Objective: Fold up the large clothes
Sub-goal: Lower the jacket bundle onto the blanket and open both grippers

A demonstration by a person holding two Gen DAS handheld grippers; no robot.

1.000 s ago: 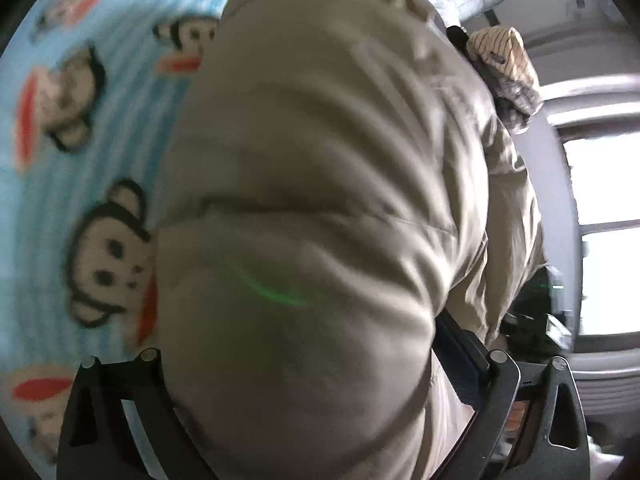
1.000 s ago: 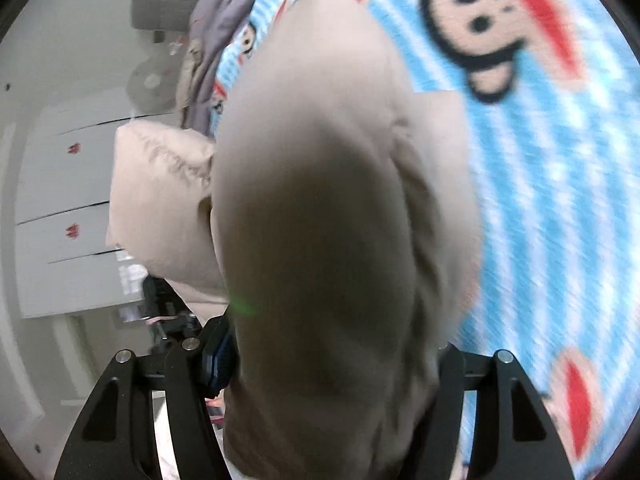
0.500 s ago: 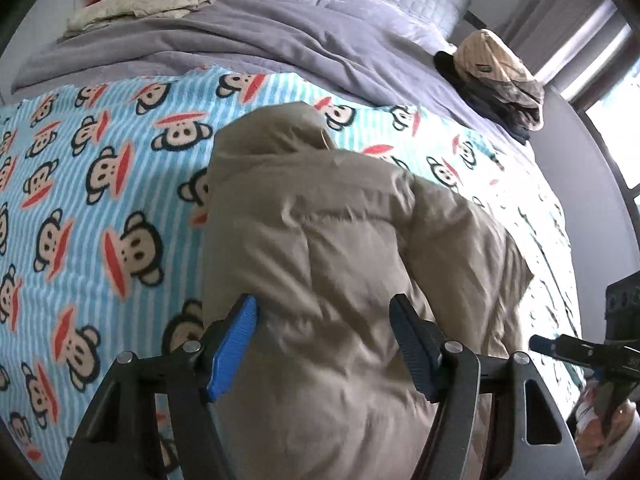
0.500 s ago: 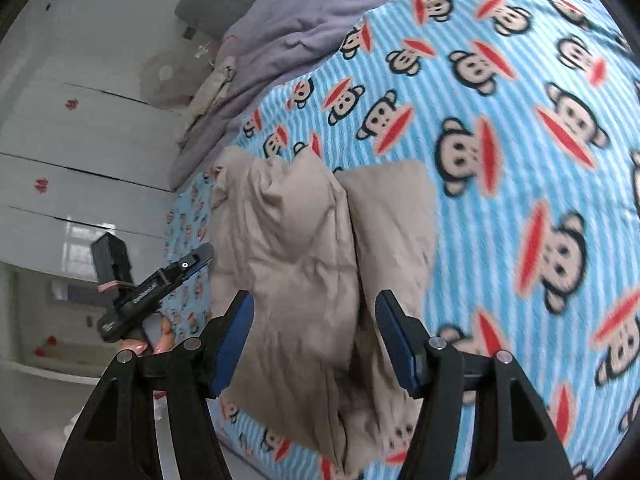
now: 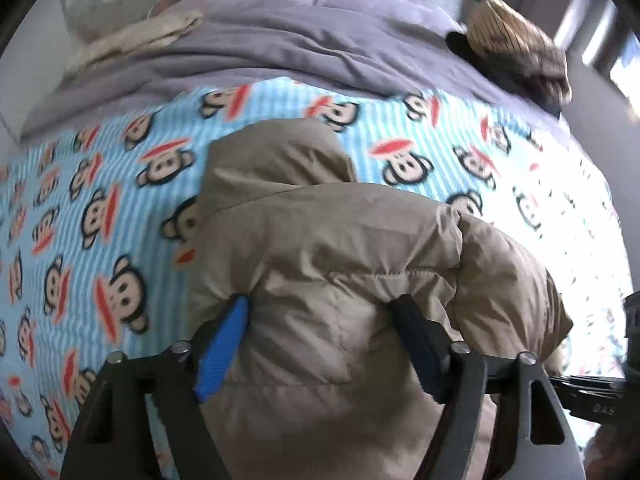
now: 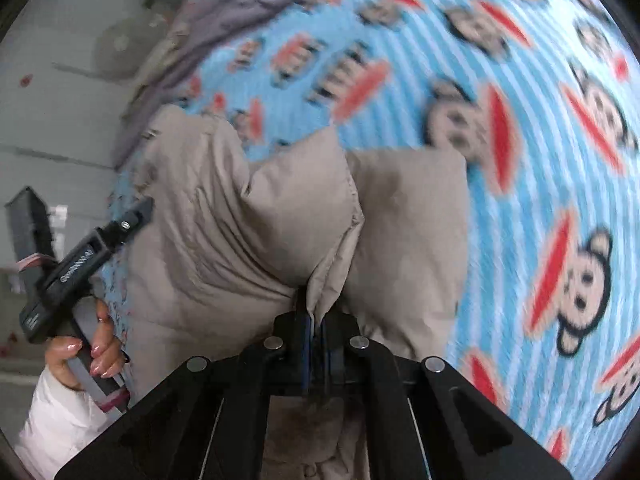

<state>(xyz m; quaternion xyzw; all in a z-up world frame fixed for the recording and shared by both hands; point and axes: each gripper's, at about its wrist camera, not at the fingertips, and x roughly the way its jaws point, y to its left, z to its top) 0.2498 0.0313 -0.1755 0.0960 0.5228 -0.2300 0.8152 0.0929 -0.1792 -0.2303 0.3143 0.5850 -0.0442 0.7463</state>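
Note:
A beige puffer jacket [image 5: 340, 240] lies bunched on the blue monkey-print blanket [image 5: 100, 200], hood end away from me. My left gripper [image 5: 324, 312] straddles a puffy bulge of the jacket near its closer end. Its jaws are opening, and the fabric swells between the blue pad [image 5: 224, 344] and the dark one [image 5: 416, 336]. In the right wrist view my right gripper [image 6: 316, 320] is shut on a thin upright fold of the jacket [image 6: 208, 208], lifting it into a ridge. The left gripper [image 6: 80, 248] shows there too, held by a hand [image 6: 96, 344].
A grey duvet [image 5: 280, 40] covers the far part of the bed, with a stack of folded clothes [image 5: 516, 48] at the back right and a pale cloth [image 5: 132, 36] at the back left. White cupboard fronts [image 6: 40, 120] stand beyond the bed's edge.
A second ago the jacket filled both views. It then lay on the blanket between open jaws. Now the right jaws have shut on a fold and the left fingers sit in the fabric.

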